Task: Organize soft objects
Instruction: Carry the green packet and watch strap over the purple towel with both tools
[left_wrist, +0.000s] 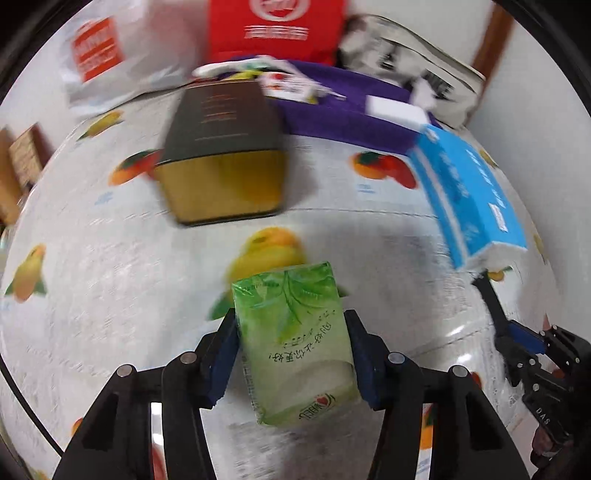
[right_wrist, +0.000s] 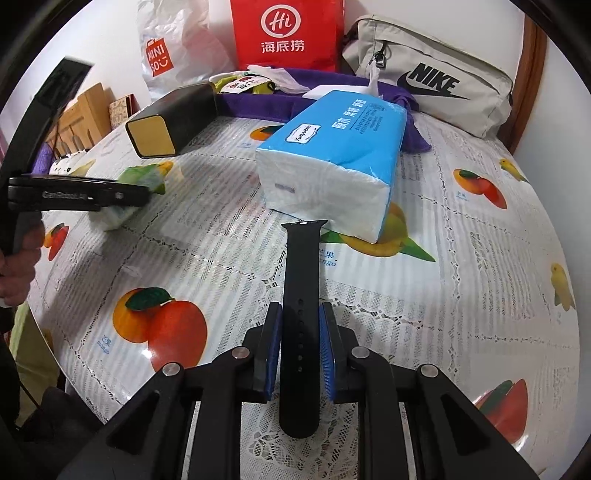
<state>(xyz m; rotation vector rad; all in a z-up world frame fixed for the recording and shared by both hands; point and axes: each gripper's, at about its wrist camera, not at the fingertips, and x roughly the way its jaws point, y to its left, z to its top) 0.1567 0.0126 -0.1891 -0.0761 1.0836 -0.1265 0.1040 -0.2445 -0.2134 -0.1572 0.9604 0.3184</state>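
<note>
Tissues (left_wrist: 295, 343), a small green pack, sit clamped between the fingers of your left gripper (left_wrist: 291, 354), long axis running straight out along them, held just above the tablecloth (left_wrist: 110, 280). Strap (right_wrist: 301, 325), a black watch band, is pinched the same way in your right gripper (right_wrist: 300, 350), lengthwise along the fingers with its tip pointing at the big blue pack (right_wrist: 332, 155). That blue pack lies straight ahead of the right gripper and close, its long axis running away toward the purple cloth (right_wrist: 258, 110) at the back; from the left gripper it lies off to the right, so your right hand is the nearer one to it. A dark box (right_wrist: 173, 118) with a gold end face lies on its side ahead of the left gripper, between it and the cloth. Where these soft things are meant to end up is not shown; the purple cloth looks the likely spot, and both loads already point that way. Readable writing: "Yunyuexin" on the blue pack, "NIKE" on the grey bag (right_wrist: 432, 77), "Hi" with 海底捞 on the red bag (right_wrist: 284, 33), "MINISO" on the white bag (right_wrist: 166, 51), and "mango" printed by the fruit on the tablecloth. The green pack's Chinese print is too blurred to read surely.
</note>
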